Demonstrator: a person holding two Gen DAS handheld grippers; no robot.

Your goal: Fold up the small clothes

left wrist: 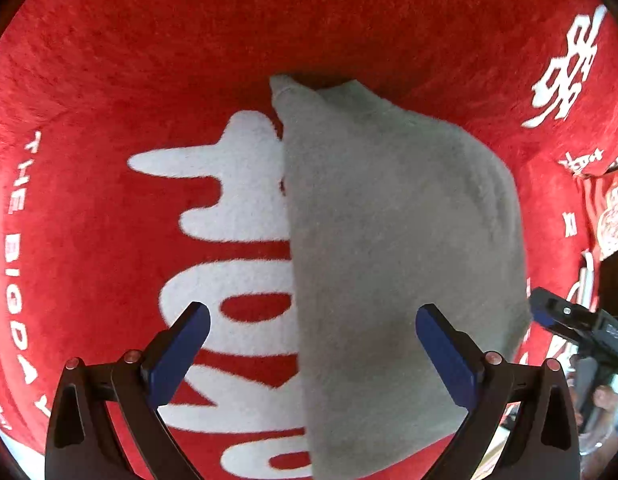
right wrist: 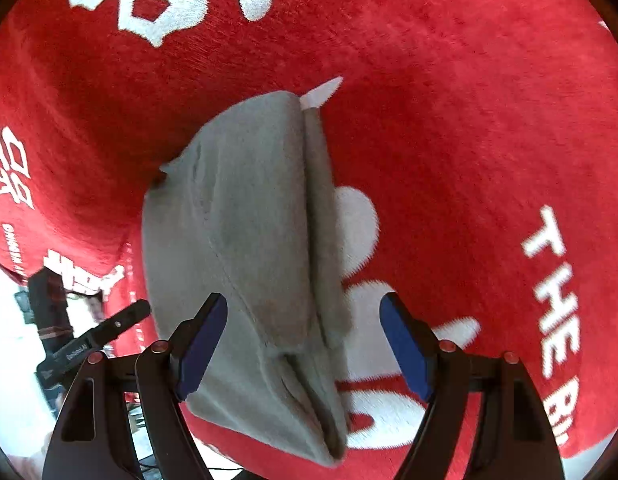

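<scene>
1. Grey garment [left wrist: 393,248] lies on the red blanket [left wrist: 149,60], already folded lengthwise; folded edge runs down the middle of the left view, layered open edges [right wrist: 321,240] show in the right view.
2. Left gripper [left wrist: 313,354]: jaws apart, nothing clamped, poised over the near end of the garment.
3. Right gripper [right wrist: 303,346]: jaws apart, empty, straddling the layered edge.
4. Likely next: pinch both near corners, catching all layers, and bring them over to the far end evenly.
5. Hard to tell: garment type; near hem cut off by the frame; white tag [right wrist: 321,94] unreadable; whether the pads touch cloth.
</scene>
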